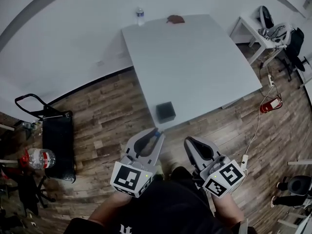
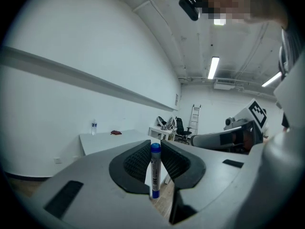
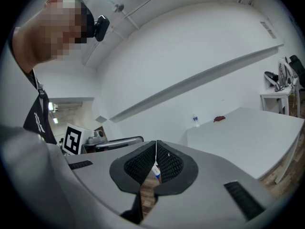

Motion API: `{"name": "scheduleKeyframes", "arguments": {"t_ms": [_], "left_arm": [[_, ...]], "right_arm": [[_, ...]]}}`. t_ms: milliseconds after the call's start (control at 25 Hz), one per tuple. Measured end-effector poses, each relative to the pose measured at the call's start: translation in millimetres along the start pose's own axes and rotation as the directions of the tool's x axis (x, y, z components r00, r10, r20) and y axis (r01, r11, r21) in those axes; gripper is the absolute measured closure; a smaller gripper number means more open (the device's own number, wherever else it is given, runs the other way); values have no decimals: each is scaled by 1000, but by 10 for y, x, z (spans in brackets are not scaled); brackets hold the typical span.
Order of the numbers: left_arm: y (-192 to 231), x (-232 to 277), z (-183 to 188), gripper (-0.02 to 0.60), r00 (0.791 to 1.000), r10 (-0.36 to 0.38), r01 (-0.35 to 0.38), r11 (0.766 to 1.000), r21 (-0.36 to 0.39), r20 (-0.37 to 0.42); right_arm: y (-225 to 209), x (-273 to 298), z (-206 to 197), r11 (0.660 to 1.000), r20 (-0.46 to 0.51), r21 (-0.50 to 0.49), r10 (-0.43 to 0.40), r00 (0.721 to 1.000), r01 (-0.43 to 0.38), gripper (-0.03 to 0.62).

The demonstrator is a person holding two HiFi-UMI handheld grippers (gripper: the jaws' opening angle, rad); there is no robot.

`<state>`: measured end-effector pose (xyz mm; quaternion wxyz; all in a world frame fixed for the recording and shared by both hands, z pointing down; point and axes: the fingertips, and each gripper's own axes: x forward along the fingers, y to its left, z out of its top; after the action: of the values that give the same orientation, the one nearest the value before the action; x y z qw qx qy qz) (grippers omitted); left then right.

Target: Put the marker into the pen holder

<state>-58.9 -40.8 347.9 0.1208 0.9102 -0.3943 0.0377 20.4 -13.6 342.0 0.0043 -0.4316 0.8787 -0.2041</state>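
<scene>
**Operator:** What is the state of each tool, and where is the marker?

**Supervisor:** The left tool is clamped on the marker. The ribbed pads grip the white barrel from both sides, and the blue cap stands just above them. The marker lies across the jaws, not along them. The right tool has its jaws pressed together with nothing between them. In the head view both tools sit at lower centre, over the wooden floor and short of the worktop.

**Operator:** And the target?

**Supervisor:** The pen holder is a black square box with an open top. It stands near the edge of the worktop closest to the person, just above the left tool in the frame and apart from it.

**Operator:** How should the step in hand be done?

**Supervisor:** In my judgement the step is carrying the marker to the holder.
1. Bring the left tool above the opening, not against its side. A knock on the wall could shift so small a box.
2. Turn the tool until the marker hangs vertical over the centre of the opening.
3. Lower until the bottom end is below the rim, then release. If the jaws part higher up, the marker may strike the rim and fall to the floor.
4. Hold the right tool clear. Bring it in only if the box needs steadying.
</scene>
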Motion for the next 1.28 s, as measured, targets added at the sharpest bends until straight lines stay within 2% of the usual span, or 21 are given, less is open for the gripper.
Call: {"name": "scheduleKeyframes", "arguments": {"t_ms": [240,480,680,880,1120,1280], "left_arm": [[246,332,-103,515,998,55,-55,996,-70,3],[551,748,-358,515,986,161,-164,979,-122,-34],[852,1177,-789,515,966,234,-251,950,-183,-111],[1010,1410,-1257,515,935,292,-335,914,-228,-200],[1065,1550,-1752,515,898,329,-408,872,-272,-292],[1069,1605,-1925,515,888,327,-424,854,-303,-322]], "right_arm": [[-248,150,44,1000,-17,21,1,1000,-1,577],[-592,479,176,997,-60,40,70,996,-67,577],[-966,785,186,991,-115,74,117,986,-109,577],[-1283,1040,127,984,-185,110,157,970,-138,577],[-1468,1241,4,975,-259,138,204,944,-172,577],[-1516,1317,-84,974,-289,146,212,934,-176,577]]}}
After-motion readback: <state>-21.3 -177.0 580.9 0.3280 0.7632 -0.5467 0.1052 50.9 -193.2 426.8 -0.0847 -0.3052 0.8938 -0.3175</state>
